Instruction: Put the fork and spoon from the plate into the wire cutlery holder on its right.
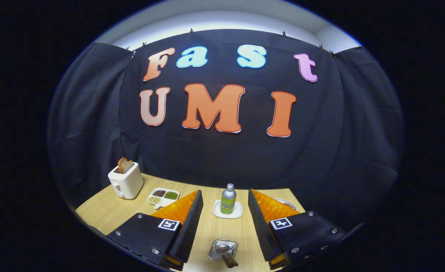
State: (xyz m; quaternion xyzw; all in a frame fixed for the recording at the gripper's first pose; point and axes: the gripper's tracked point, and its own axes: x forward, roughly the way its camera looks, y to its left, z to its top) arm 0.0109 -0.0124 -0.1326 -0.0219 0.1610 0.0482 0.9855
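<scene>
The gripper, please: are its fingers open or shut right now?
Open: the gripper fingers stand wide apart, with bare table between them.

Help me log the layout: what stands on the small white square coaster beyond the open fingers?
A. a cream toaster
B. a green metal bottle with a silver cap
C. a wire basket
B: the green metal bottle with a silver cap stands upright on the white square coaster, beyond the open gripper.

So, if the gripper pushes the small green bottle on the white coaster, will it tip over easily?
Probably yes. The bottle is tall and narrow, so a push near its cap would likely topple it. It stands on a small white coaster, which might slide on the smooth wooden table. The gripper is open, the bottle just beyond its fingers.
</scene>
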